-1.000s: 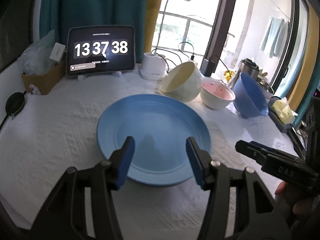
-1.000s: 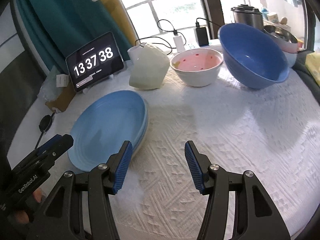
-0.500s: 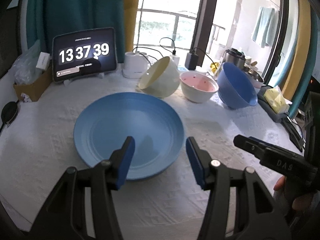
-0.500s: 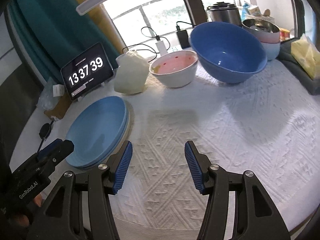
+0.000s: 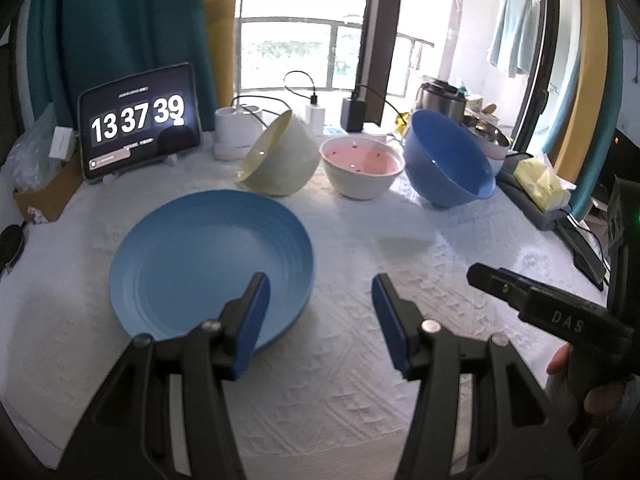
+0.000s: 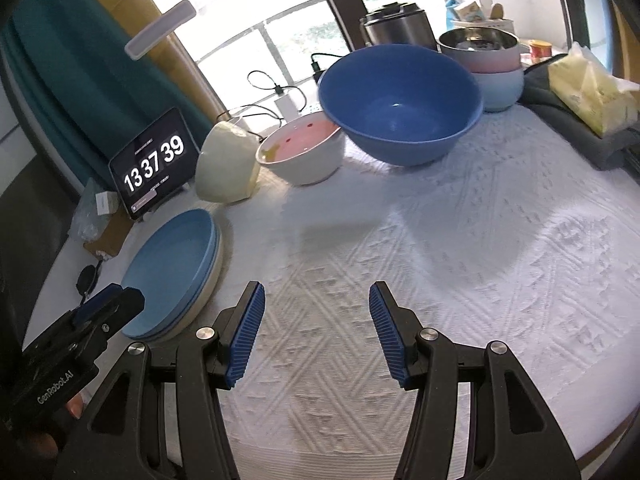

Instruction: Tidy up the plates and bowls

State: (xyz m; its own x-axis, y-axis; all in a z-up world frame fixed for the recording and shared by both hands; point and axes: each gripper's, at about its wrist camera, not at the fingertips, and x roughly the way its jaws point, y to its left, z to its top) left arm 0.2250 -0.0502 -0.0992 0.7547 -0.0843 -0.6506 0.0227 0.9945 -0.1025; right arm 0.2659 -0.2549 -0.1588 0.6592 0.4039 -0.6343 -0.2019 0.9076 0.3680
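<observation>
A stack of blue plates [image 5: 208,256] [image 6: 176,268] lies on the white tablecloth at the left. Behind it a cream bowl [image 5: 278,160] [image 6: 226,168] lies tipped on its side. To its right stands a white bowl with a pink inside [image 5: 362,166] [image 6: 302,152], then a big blue bowl [image 5: 448,160] [image 6: 400,100], tilted. My left gripper [image 5: 320,292] is open and empty, its left finger over the plate's near right rim. My right gripper [image 6: 316,300] is open and empty above bare cloth, right of the plates.
A tablet clock [image 5: 138,124] and a white lamp base [image 5: 236,132] stand at the back. Chargers and cables [image 5: 352,114] lie by the window. Stacked pastel bowls [image 6: 496,68], a metal pot [image 6: 396,24] and a tissue pack [image 6: 592,88] sit at the right. A cardboard box [image 5: 44,196] is at the left.
Both grippers have slid to the right across the table. The plates now lie further left in both views. Neither gripper's opening has changed.
</observation>
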